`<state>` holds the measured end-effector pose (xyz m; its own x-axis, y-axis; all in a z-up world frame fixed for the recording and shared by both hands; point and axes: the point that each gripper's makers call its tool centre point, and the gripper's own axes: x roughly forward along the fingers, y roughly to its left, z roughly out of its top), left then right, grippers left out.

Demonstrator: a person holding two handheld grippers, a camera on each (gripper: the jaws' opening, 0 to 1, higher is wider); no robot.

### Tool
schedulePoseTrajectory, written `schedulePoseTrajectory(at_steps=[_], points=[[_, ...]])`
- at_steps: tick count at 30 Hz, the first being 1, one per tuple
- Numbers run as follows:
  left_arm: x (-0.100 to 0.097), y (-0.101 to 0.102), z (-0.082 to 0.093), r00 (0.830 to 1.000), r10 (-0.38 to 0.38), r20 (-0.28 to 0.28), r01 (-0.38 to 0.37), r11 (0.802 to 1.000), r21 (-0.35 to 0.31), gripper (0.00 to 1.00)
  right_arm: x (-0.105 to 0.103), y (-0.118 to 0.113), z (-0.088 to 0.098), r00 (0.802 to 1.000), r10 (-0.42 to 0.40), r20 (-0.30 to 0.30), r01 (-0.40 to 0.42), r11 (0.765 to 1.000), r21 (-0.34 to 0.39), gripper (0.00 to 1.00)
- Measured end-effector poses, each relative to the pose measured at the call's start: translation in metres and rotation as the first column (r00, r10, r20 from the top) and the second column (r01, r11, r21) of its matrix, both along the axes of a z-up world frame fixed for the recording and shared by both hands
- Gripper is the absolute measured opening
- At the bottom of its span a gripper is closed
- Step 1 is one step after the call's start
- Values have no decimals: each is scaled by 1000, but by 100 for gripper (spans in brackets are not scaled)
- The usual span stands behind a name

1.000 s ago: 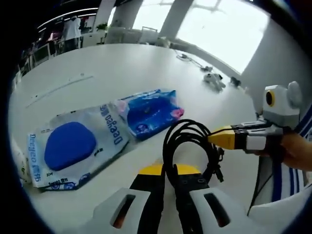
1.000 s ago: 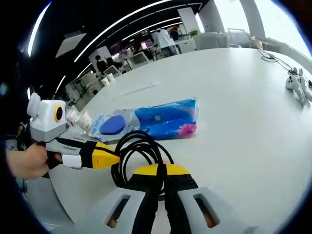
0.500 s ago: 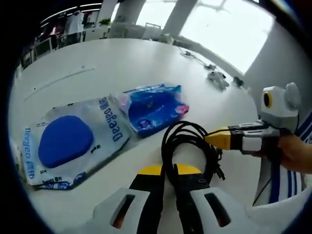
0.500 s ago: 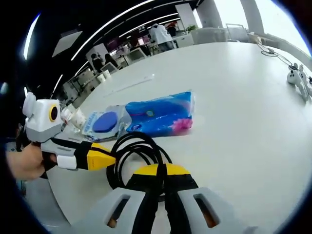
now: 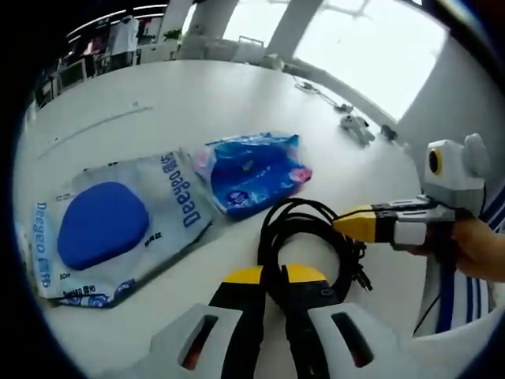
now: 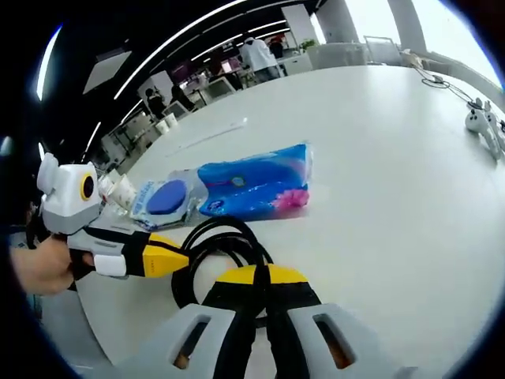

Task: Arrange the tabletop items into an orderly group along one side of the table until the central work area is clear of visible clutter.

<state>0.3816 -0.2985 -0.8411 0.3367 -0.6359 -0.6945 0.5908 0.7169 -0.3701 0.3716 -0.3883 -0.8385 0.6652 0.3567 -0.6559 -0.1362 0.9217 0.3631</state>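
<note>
Both grippers were pinched shut on the same coiled black cable: the left gripper had its yellow-tipped jaws together on the near side of the loop, and the right gripper came in from 3 o'clock, nipping the coil's far edge. In the right gripper view that gripper sat closed at the coil's near edge with the left one poking in from 9 o'clock. The cable hovered low over the white table, just beside the blue crinkly tissue pack and the clear wet-wipe pouch with a blue oval lid, which lay touching each other. The risk I saw: two grips on one floppy coil meant that pulling apart could unspool it, and a loose loop could snag the tissue pack and drag it toward the middle.
</note>
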Motion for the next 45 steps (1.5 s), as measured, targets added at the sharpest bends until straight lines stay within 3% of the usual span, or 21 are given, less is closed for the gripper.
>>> schedulePoseTrajectory(at_steps=[3,21,25,30,32,35,38,41,45], points=[[0,0,-1,1000,22,-4,-22,1000,-4,3,0,0,-1,1000,-4,2,4,1000,0,0],[1,-1,-1,999,-14,47,14,1000,16,5,0,-1,-3,1000,9,-3,-9,1000,-23,0],[4,0,3,997,-6,81,4,1000,21,8,3,-1,5,999,15,49,-14,999,-36,1],[14,3,18,990,33,136,-33,999,-1,36,7,-1,14,997,18,81,-13,998,-60,13],[17,6,23,987,45,156,-44,999,-5,43,10,-1,22,994,19,109,-12,998,-63,18],[17,9,29,986,53,157,-51,998,-21,56,13,0,34,988,22,150,-11,998,-70,37],[15,11,32,987,63,150,-57,997,-44,76,13,8,40,988,27,155,-23,999,-29,56],[15,19,37,982,76,172,-72,997,-27,83,10,14,45,984,46,173,-40,999,-37,66],[11,27,45,982,59,181,-58,998,-12,85,5,18,51,981,63,184,-56,997,-45,69]])
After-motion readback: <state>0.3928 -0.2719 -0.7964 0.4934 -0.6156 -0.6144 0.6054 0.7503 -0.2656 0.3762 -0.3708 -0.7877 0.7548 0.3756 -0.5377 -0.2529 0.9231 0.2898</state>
